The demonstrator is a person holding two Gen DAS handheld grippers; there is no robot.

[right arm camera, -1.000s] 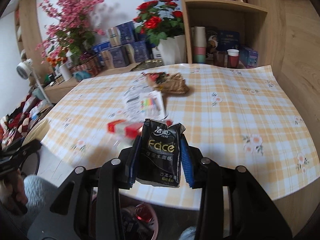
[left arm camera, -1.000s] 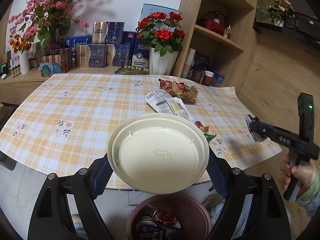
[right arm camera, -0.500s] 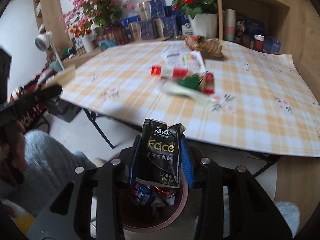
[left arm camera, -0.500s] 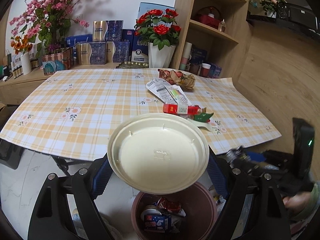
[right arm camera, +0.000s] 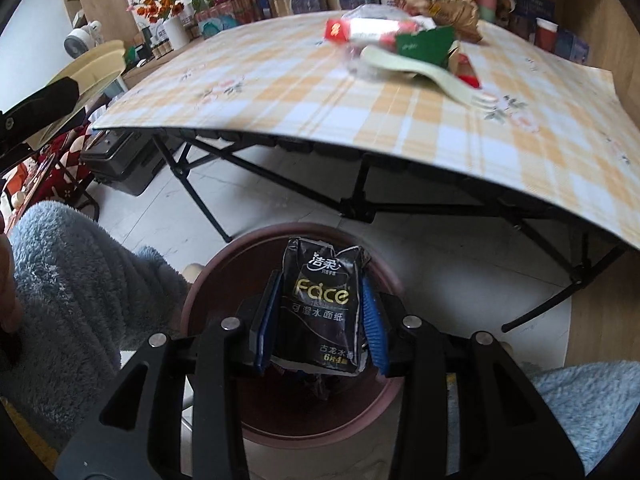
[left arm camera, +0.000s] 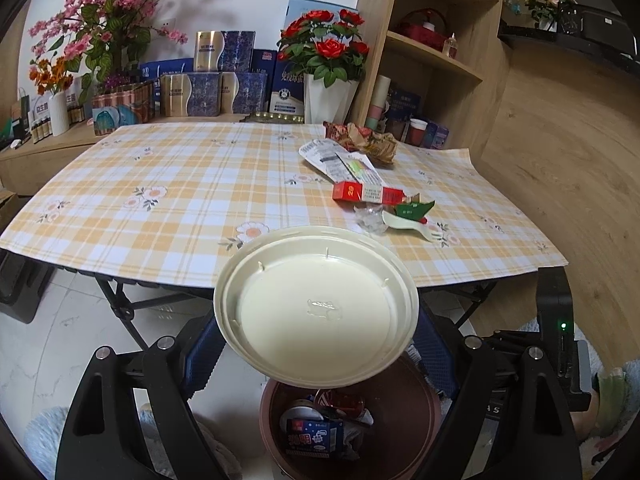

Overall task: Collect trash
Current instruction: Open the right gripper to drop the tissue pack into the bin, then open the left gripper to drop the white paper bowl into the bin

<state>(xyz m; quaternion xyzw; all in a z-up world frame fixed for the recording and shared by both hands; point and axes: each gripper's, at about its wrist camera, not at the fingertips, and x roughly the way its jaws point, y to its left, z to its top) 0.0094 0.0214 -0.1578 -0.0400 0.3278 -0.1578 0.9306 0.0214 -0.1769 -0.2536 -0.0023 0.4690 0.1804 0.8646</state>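
My left gripper (left arm camera: 316,332) is shut on a cream plastic lid (left arm camera: 316,304), held above a brown trash bin (left arm camera: 404,412) with wrappers in it. My right gripper (right arm camera: 320,320) is shut on a black tissue packet (right arm camera: 320,304) and holds it over the same bin (right arm camera: 208,288), on the floor in front of the table. On the checked tablecloth (left arm camera: 180,184) lie a red box (left arm camera: 366,193), a green wrapper (left arm camera: 414,210), a cream plastic fork (left arm camera: 412,226), a printed flat packet (left arm camera: 340,158) and a crumpled brown wrapper (left arm camera: 368,142).
The folding table's black legs (right arm camera: 360,196) stand just behind the bin. Flower vases (left arm camera: 328,96) and boxes (left arm camera: 224,76) line the wall behind the table. A wooden shelf unit (left arm camera: 432,52) stands at the right. My blue fleece sleeve (right arm camera: 80,280) is left of the bin.
Both grippers have pulled back from the table and dropped lower. The right gripper with the tissue packet now hangs over the bin; the bin shows larger under the lid.
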